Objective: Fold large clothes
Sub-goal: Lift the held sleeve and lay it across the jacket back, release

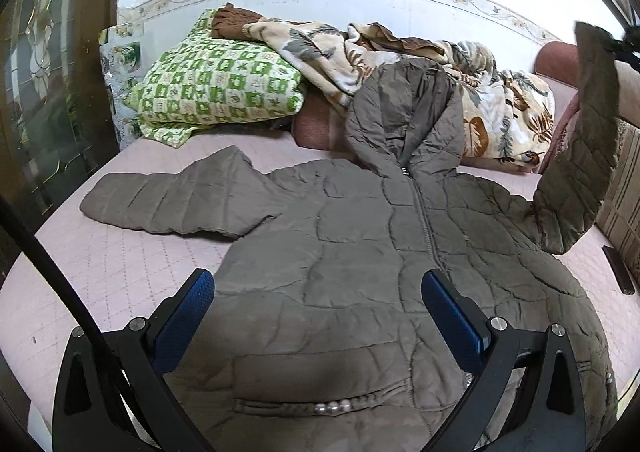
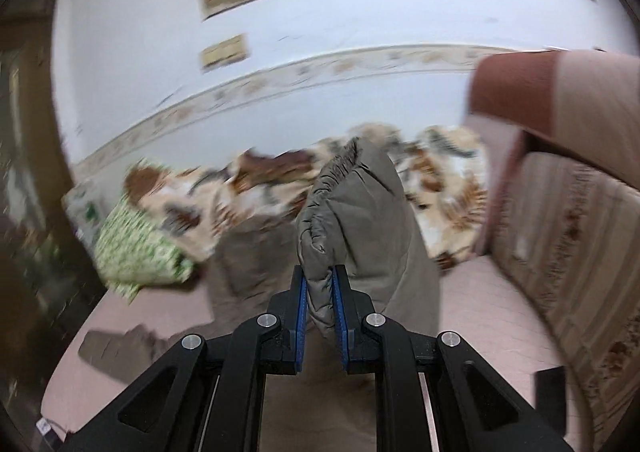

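Right claw (image 2: 320, 292) is clenched on the cuff of the grey-brown quilted puffer jacket (image 1: 360, 232), that sleeve (image 1: 580, 155) hoisted off the pink quilted bed (image 1: 100, 272). The jacket's body lies ahead and below it, zip running away. Left claw (image 1: 316, 284) hangs released over the hem, the nearer one.

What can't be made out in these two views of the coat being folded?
- Coat hem: left wrist view, cut off by the bottom edge and the left gripper.
- Blanket and pillow: right wrist view, motion blur.
- Sleeve cuff inside the right gripper: hidden by the pads.
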{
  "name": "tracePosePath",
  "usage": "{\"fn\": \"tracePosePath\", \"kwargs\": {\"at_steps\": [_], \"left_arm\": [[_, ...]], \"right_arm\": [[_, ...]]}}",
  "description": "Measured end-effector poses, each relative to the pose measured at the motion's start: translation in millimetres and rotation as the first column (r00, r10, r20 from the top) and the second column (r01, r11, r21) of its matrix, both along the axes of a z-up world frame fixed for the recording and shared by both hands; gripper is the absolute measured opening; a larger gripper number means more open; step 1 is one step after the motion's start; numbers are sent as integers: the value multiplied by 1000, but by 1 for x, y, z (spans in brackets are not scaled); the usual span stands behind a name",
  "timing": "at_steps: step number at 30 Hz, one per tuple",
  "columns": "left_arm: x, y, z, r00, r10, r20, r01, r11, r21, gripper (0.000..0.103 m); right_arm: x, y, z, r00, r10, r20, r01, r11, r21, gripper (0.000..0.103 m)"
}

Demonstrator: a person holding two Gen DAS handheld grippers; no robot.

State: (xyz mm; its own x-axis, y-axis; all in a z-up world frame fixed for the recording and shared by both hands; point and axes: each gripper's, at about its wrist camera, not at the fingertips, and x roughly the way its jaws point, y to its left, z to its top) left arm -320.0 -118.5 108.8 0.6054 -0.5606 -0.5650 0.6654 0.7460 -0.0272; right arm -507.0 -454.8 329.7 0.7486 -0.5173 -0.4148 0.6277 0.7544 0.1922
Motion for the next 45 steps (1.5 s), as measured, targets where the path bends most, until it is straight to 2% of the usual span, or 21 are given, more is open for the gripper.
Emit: {"fn": "tracePosePath", "kwargs": {"at_steps": [7, 13, 19, 21, 23, 25, 26, 27, 28, 29, 31, 33, 34, 37, 39, 41, 42, 44, 45], "left_arm": [[14, 16, -2, 999, 31, -28, -32, 999, -11, 103], [22, 24, -4, 998, 54, -33, -54, 998, -9, 103], [31, 22, -10, 995, 76, -60, -75, 997, 6, 103], [35, 21, -12, 994, 80, -75, -80, 997, 8, 103], [37, 21, -13, 993, 80, -84, -79, 997, 7, 103], [40, 18, -12, 994, 80, -76, -80, 997, 5, 103], [41, 16, -12, 994, 81, -71, -81, 997, 6, 103], [44, 12, -12, 994, 85, -67, -84, 996, 11, 103], [49, 7, -12, 994, 88, -70, -87, 996, 17, 103], [53, 2, -12, 993, 89, -76, -88, 996, 20, 103], [65, -11, -15, 992, 98, -86, -94, 995, 42, 103], [75, -23, -18, 990, 99, -98, -93, 994, 60, 103], [79, -30, -20, 990, 92, -103, -85, 994, 73, 103], [93, -51, -28, 990, 113, -90, -101, 987, 127, 103], [106, -65, -41, 985, 109, -136, -85, 981, 175, 103], [116, -79, -57, 978, 125, -167, -83, 968, 237, 103], [121, -87, -68, 974, 134, -180, -77, 953, 291, 103], [128, -99, -86, 969, 131, -210, -46, 929, 367, 103], [132, -99, -88, 965, 133, -228, -43, 932, 360, 103]], "right_arm": [[90, 67, -52, 977, 189, -97, -186, 982, 35, 13], [163, 122, -149, 919, 338, -205, -311, 938, 152, 13], [209, 155, -241, 865, 439, -244, -367, 884, 290, 13], [218, 158, -256, 849, 462, -255, -371, 866, 335, 18], [220, 158, -261, 827, 510, -235, -402, 830, 386, 24], [208, 155, -244, 812, 561, -163, -471, 794, 385, 27], [200, 149, -235, 815, 567, -124, -489, 786, 378, 27], [191, 140, -225, 825, 558, -89, -493, 788, 368, 32], [180, 127, -216, 848, 525, -76, -470, 810, 352, 37], [171, 110, -209, 878, 469, -99, -415, 848, 330, 45], [151, 72, -206, 928, 308, -209, -251, 933, 259, 46], [134, 39, -213, 941, 183, -286, -122, 968, 218, 46], [121, 18, -221, 935, 97, -340, -35, 982, 186, 46], [93, -26, -247, 908, -18, -419, 106, 976, 189, 46], [83, -45, -269, 889, -34, -457, 158, 959, 235, 46], [77, -59, -298, 887, 9, -462, 168, 926, 339, 47], [75, -62, -308, 890, 24, -455, 161, 917, 364, 48], [75, -62, -309, 891, 29, -454, 150, 924, 352, 49], [76, -61, -306, 887, 32, -462, 151, 923, 354, 50]]}}
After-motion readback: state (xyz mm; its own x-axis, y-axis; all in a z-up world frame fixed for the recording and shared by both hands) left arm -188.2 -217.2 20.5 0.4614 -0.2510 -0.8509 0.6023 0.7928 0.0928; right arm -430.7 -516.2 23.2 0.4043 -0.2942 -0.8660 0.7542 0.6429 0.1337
